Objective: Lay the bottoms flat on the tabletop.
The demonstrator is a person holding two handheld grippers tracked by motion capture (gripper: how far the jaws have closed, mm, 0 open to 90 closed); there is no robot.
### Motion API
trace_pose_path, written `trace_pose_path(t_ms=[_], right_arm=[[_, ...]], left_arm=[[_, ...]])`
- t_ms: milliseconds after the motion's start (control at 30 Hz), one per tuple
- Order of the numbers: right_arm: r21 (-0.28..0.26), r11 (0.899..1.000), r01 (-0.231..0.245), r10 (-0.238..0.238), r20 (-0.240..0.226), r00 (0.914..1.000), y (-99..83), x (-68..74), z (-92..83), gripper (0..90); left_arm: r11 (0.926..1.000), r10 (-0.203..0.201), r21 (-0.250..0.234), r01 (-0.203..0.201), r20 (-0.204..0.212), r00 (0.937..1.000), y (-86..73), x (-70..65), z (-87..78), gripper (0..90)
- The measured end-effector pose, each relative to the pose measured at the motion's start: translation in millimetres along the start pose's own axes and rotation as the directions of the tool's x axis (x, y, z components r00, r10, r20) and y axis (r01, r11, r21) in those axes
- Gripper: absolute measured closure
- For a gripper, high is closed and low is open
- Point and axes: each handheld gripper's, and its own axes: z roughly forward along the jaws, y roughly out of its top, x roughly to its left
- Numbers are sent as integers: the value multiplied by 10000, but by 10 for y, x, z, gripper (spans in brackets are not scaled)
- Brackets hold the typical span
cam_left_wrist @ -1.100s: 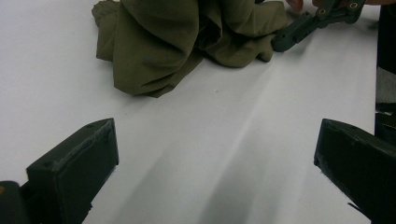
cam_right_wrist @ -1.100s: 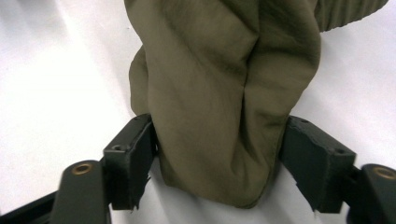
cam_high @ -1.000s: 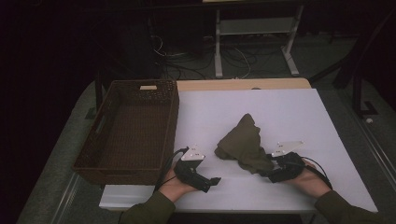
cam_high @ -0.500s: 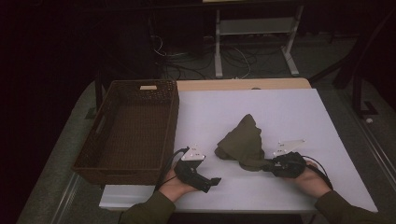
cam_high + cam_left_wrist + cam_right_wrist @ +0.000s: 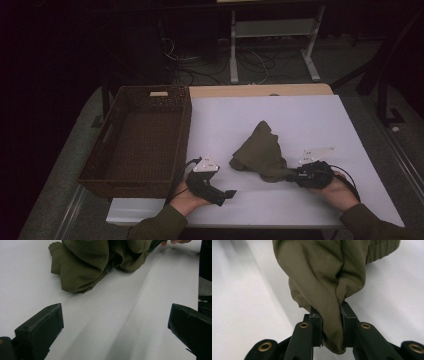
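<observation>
A white desk stands in a dark room with cables on the floor behind. A brown wicker basket sits at nine o'clock, off the desk's left edge. The crumpled olive cloth lies mid-desk, toward six o'clock. The right tool has just clenched on its fold; the left tool rests released.

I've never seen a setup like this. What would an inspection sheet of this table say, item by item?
Surface: white table, bare around the work.
Job's things: olive cloth bunched in a heap mid-table; brown woven basket at the left edge, nothing inside.
Clutter: nothing seen.
Grippers: right gripper pinches a fold of the cloth, its jaws having just closed; left gripper open, aimed at the cloth, touching nothing.
Cables: one black cable trails from the left gripper.
Surroundings: dark room, white frame and floor wires behind.
</observation>
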Motion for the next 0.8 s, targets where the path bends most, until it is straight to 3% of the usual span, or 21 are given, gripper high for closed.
trace_pose_path(t_ms=[800], right_arm=[[-291,9976,-636,651,531,9965,-103,-215,-252,757]], left_arm=[[10000,18,3,-18,-10,10000,2,7,-12,0]])
